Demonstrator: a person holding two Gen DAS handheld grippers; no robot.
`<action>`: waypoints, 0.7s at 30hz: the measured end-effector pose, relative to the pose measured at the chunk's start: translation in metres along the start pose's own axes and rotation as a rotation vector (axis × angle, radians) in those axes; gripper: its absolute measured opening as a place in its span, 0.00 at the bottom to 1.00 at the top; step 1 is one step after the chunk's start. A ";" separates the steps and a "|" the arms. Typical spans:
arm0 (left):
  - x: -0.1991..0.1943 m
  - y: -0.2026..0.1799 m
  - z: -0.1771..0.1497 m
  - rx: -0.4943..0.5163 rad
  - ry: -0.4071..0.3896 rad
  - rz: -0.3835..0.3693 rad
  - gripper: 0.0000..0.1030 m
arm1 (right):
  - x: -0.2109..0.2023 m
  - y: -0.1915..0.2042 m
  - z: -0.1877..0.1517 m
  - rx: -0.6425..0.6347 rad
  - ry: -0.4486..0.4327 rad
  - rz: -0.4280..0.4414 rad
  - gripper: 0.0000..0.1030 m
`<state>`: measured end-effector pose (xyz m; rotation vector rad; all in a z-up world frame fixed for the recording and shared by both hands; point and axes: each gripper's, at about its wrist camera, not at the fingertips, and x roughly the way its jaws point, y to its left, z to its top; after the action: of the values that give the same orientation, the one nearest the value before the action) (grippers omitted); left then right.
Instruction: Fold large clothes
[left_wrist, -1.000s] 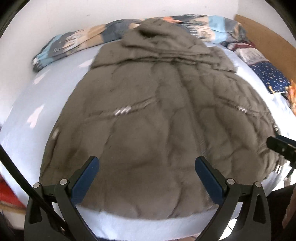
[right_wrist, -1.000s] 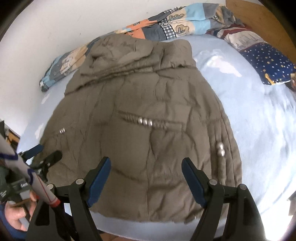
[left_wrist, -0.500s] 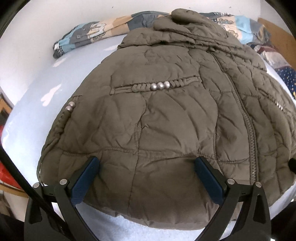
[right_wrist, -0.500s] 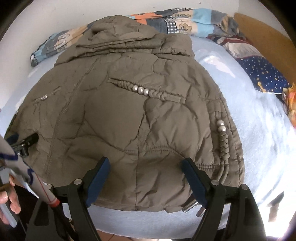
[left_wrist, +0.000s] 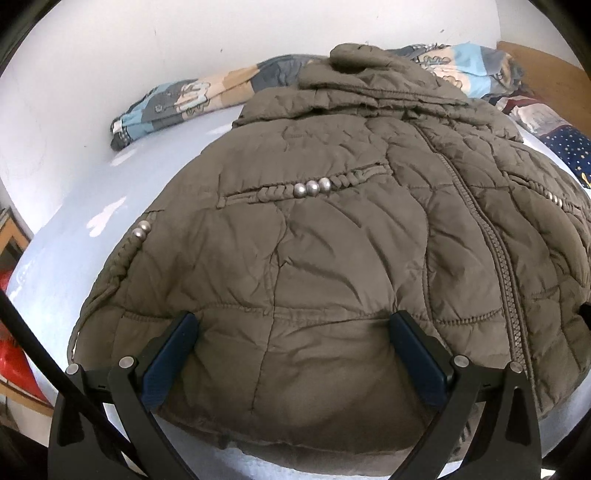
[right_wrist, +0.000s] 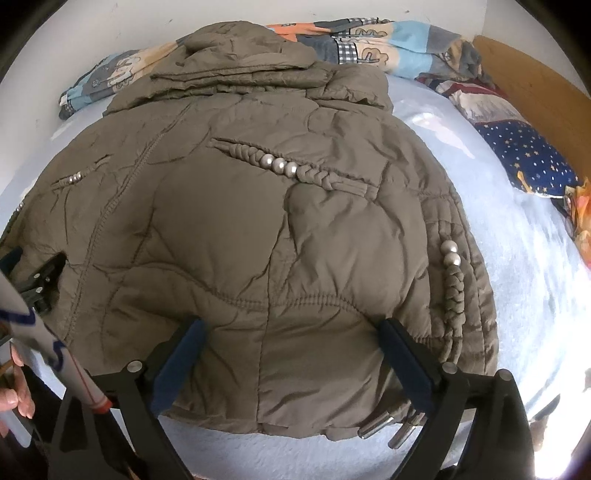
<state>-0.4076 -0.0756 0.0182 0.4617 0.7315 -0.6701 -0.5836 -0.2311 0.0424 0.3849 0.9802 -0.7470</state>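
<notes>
The olive quilted jacket (left_wrist: 332, 236) lies spread flat, front up and zipped, on the pale blue bed (left_wrist: 74, 229), its hood toward the patterned blanket (left_wrist: 177, 99) by the wall. Both tools tilt steeply down at the near hem: the left gripper (left_wrist: 293, 336) stands wide, its blue pads pressed into the padding either side of a bulge without pinching it. The right gripper (right_wrist: 291, 339) is opening, jacket fabric between its jaws, unclamped

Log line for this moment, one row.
step: grasp hem | jacket: flat on bed | left gripper: open, straddling hem | right gripper: opening, hem between jaws
</notes>
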 end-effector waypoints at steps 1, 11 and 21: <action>0.000 -0.001 -0.001 0.005 -0.009 0.006 1.00 | 0.000 0.000 0.000 0.000 0.000 0.001 0.96; 0.002 -0.002 -0.002 0.016 -0.036 0.014 1.00 | 0.003 0.002 0.001 -0.004 0.004 -0.003 0.98; 0.001 -0.002 -0.002 0.019 -0.044 0.016 1.00 | 0.004 0.004 0.002 -0.008 0.007 -0.009 0.99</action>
<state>-0.4094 -0.0761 0.0155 0.4688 0.6797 -0.6709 -0.5779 -0.2308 0.0401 0.3769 0.9916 -0.7498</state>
